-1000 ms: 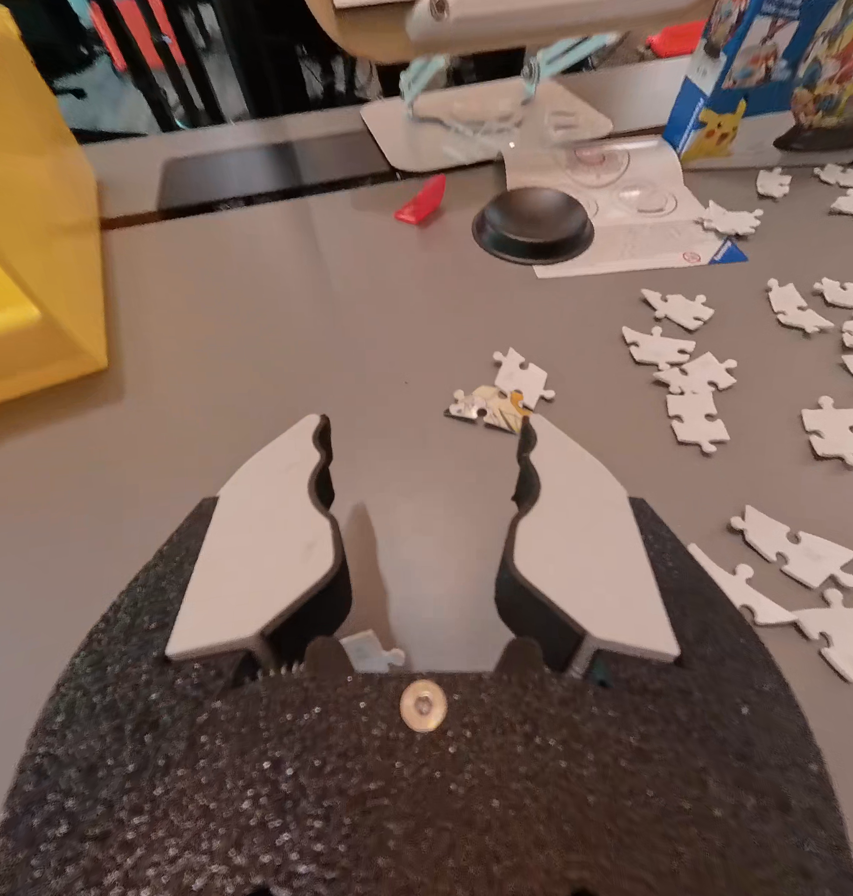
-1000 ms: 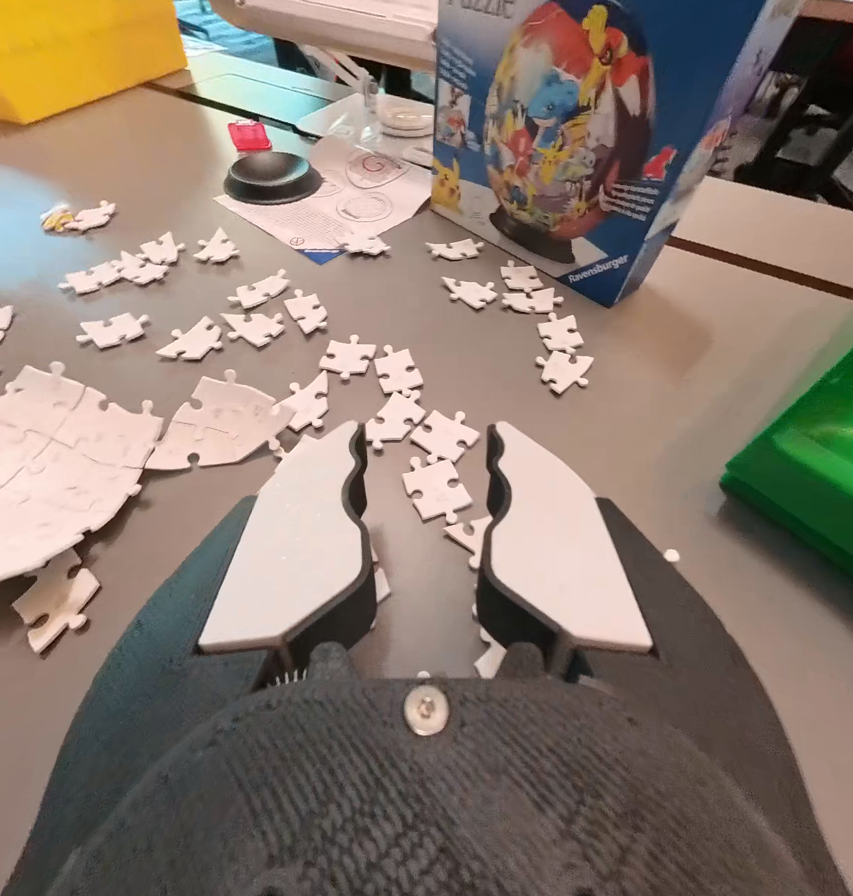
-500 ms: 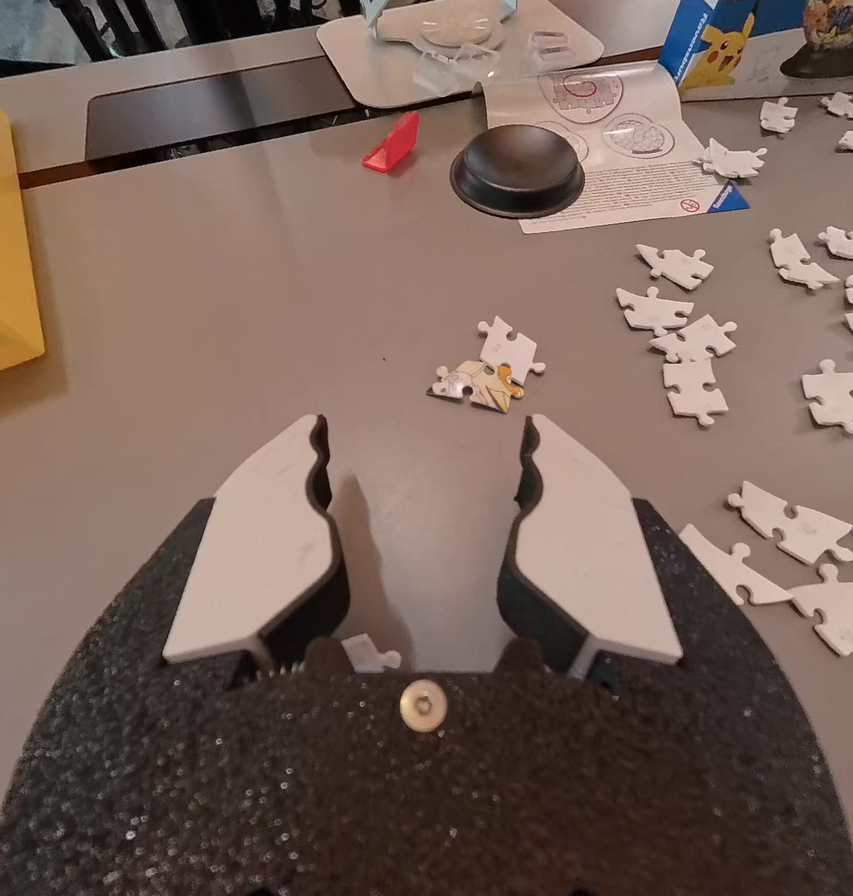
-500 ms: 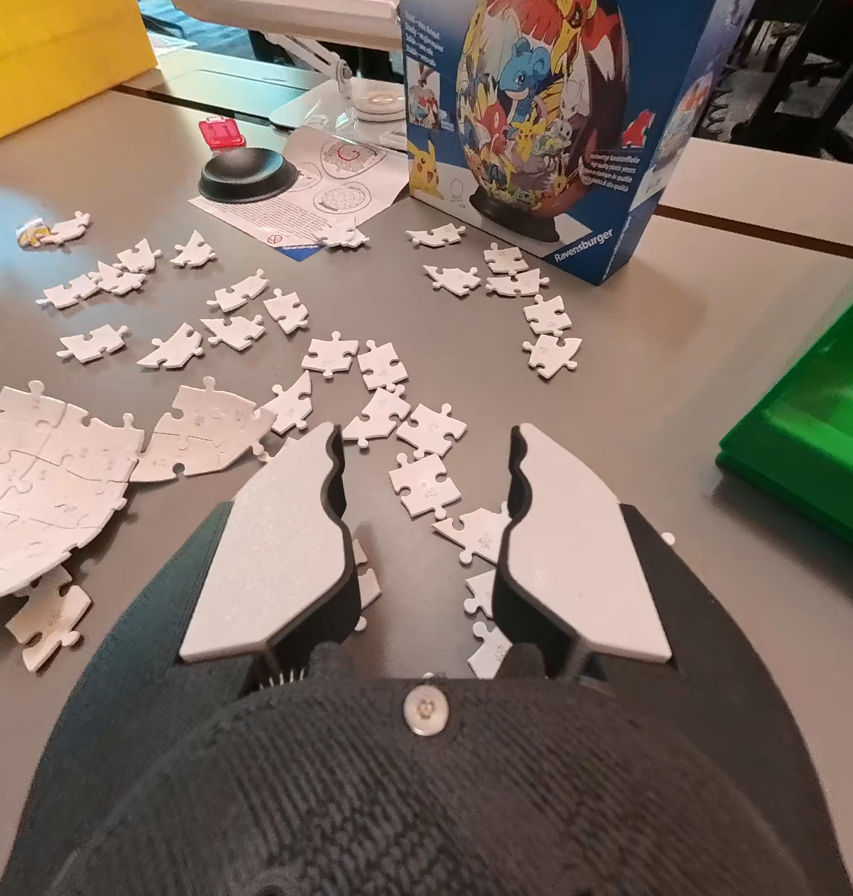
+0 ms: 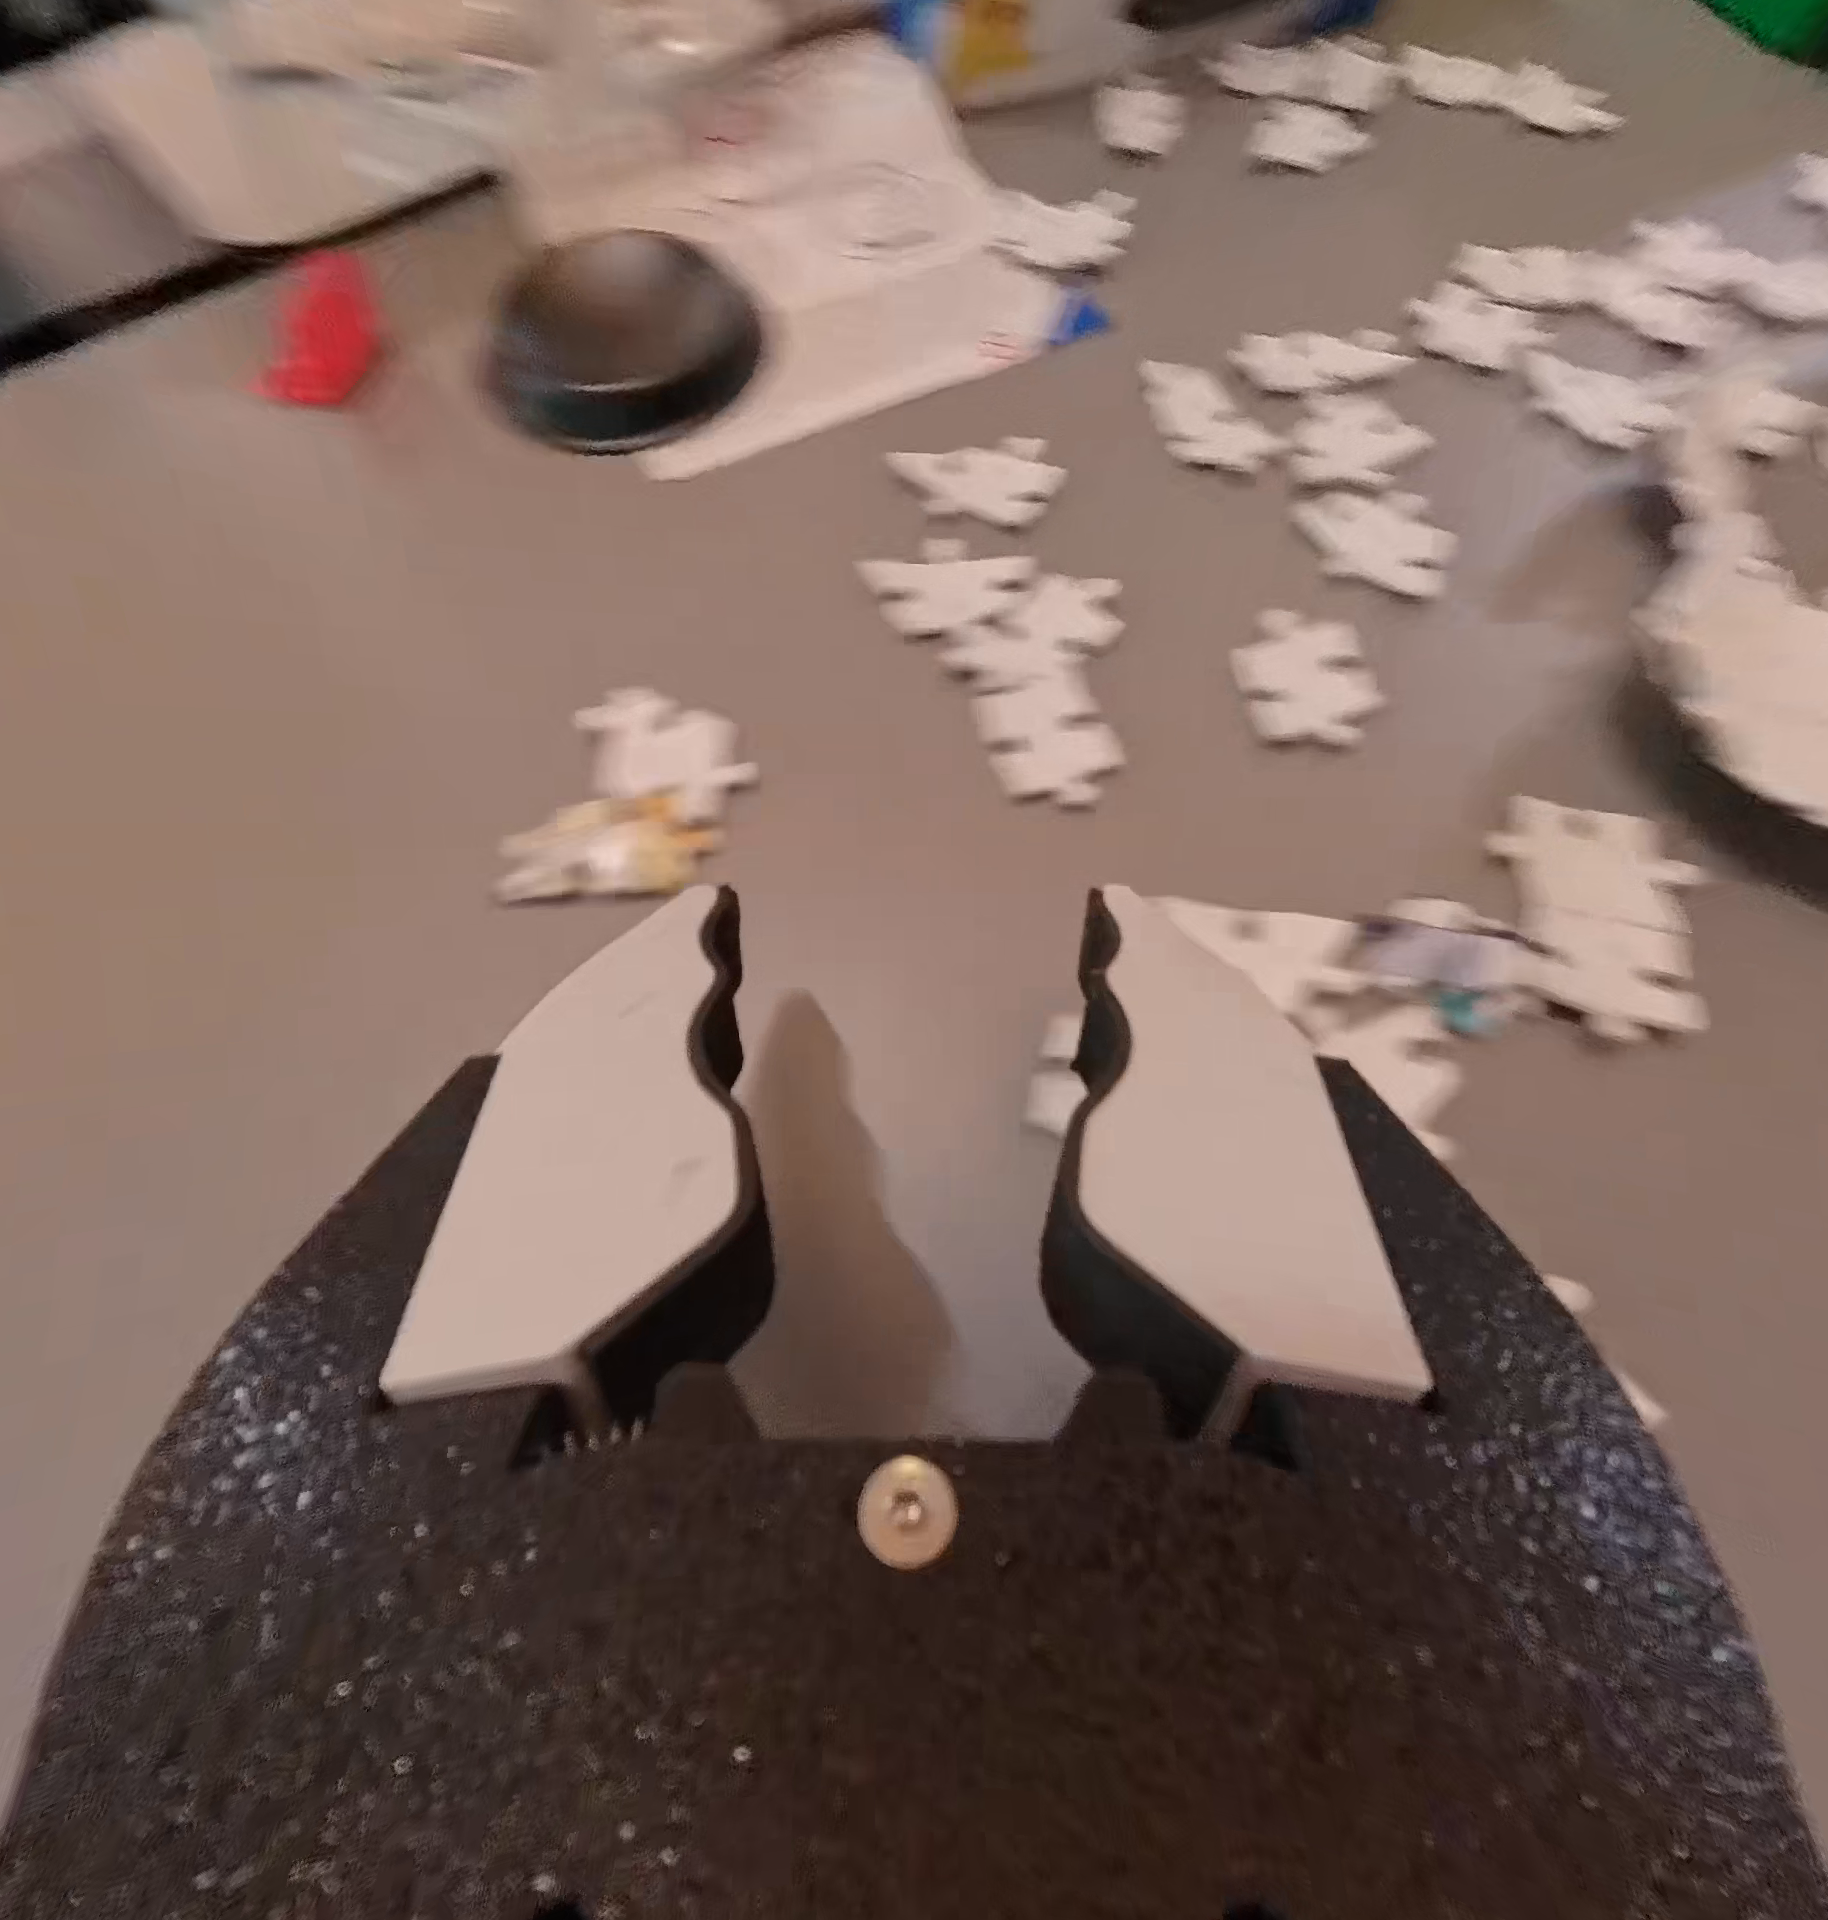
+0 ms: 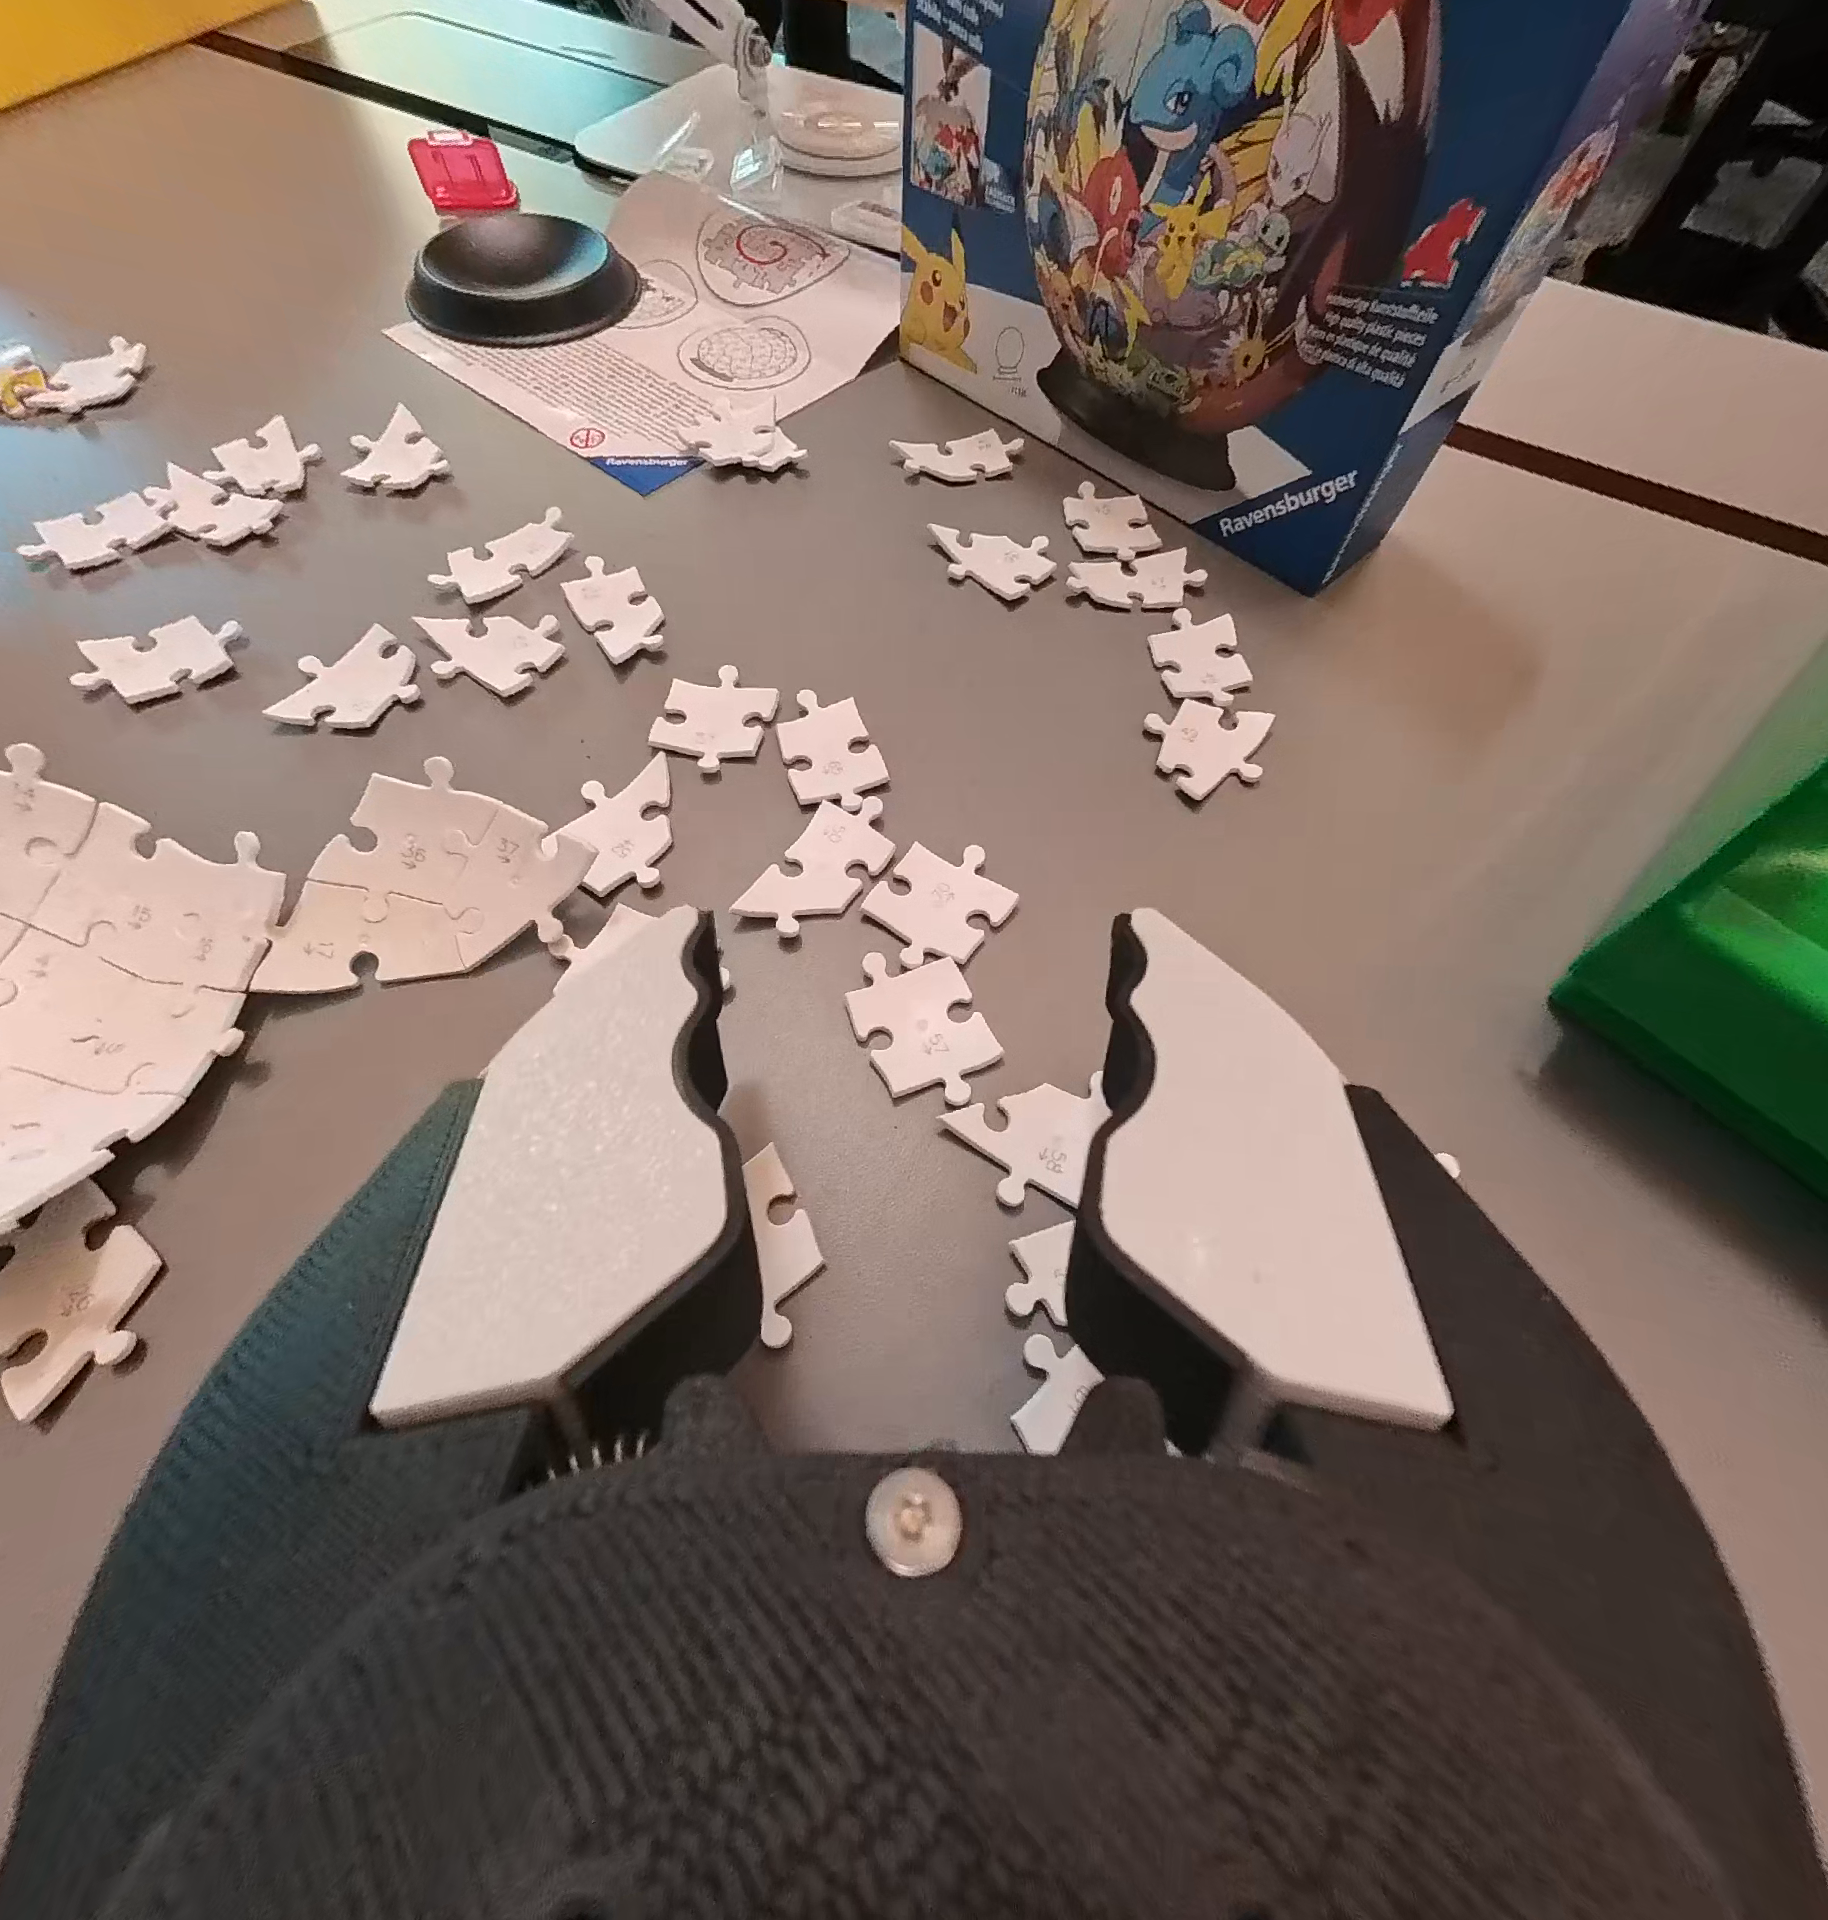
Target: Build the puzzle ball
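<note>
A: Right tool (image 6: 915,935)?
B: Released, jaws wide, empty. Loose white pieces (image 6: 925,1027) lie on the bench (image 6: 1357,831) between and just ahead of it; the joined curved section (image 6: 89,977) sits to its left, the black stand (image 6: 520,275) and puzzle box (image 6: 1253,260) far ahead.
A: Left tool (image 5: 910,909)?
B: Also released, empty, over bare bench. A printed piece (image 5: 609,847) lies just ahead-left; the view is blurred.

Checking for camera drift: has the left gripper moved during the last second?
Yes. The left gripper swung right: the black stand slid leftward in its view, and the assembled shell came into sight.
</note>
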### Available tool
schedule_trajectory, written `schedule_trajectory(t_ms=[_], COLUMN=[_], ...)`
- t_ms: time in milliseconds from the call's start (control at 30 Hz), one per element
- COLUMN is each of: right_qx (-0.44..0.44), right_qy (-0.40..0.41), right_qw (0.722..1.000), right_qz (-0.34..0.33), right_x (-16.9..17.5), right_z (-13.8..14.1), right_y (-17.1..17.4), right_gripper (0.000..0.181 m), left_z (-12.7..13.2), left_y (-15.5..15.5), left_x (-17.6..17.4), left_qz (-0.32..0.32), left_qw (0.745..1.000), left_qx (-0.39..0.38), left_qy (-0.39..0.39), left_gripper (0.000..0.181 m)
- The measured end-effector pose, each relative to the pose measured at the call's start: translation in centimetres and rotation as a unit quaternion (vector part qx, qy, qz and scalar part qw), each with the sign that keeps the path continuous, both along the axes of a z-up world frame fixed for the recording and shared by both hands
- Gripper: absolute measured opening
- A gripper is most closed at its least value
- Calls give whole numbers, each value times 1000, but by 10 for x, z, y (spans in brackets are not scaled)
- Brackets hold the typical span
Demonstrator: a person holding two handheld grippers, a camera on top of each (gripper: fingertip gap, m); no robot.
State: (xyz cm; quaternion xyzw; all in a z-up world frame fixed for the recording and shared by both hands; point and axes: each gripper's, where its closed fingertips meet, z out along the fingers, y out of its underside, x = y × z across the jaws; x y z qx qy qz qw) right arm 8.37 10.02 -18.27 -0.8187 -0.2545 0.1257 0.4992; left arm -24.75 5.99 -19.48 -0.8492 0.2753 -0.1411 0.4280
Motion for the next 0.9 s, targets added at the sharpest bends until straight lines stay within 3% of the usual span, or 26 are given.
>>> schedule_trajectory(t_ms=[133,300,433,633,800,900], right_qx=[1,6,1,0,-2,-1], right_qy=[-21,-42,-42,-40,-42,-37], right_qw=[1000,999,999,998,998,997], right_qz=[6,16,27,44,52,61], right_x=[-3,-7,-10,-13,-15,-17], right_z=[-3,-6,-7,-7,-8,-7], right_y=[-1,-3,-5,-8,-10,-12], right_gripper=[73,74,74,73,73,74], left_z=[2,-9,-29,-33,-28,-9], left_y=[-11,7,13,10,1,-28], left_x=[66,105,107,111,112,120], left_qz=[-79,-88,-72,-85,-142,-236], left_qw=[995,986,975,974,971,959], left_qx=[-29,-117,-172,-155,-124,-96], left_qy=[51,73,123,142,149,124], left_gripper=[49,46,46,27,27,27])
